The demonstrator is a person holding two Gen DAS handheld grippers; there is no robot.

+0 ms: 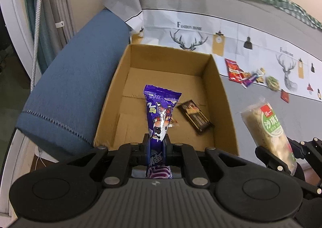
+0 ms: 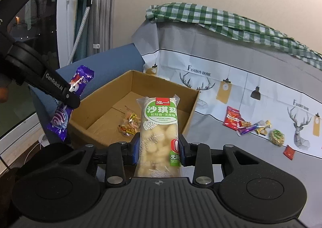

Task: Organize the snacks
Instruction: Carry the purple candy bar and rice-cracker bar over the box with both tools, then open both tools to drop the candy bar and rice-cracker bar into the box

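My left gripper (image 1: pixel 158 143) is shut on a purple snack packet (image 1: pixel 160 107) and holds it over the near edge of an open cardboard box (image 1: pixel 112 91). The packet also shows in the right wrist view (image 2: pixel 80 79), above the box's left corner (image 2: pixel 96 95). My right gripper (image 2: pixel 159 147) is shut on a pale sachima packet with a green label (image 2: pixel 159 125), held upright in front of the box's near right side. That packet shows in the left wrist view (image 1: pixel 267 125), right of the box. A dark chocolate bar (image 1: pixel 195 116) and small wrapped candies (image 2: pixel 129 125) lie in the box.
Several loose snacks lie on the grey printed cloth to the right of the box: a red packet (image 2: pixel 231 117), a purple bar (image 2: pixel 248 128), a round green-labelled cake (image 2: pixel 277 137) and a small red sachet (image 2: pixel 289 151). A blue cushion (image 1: pixel 70 79) borders the box's left side.
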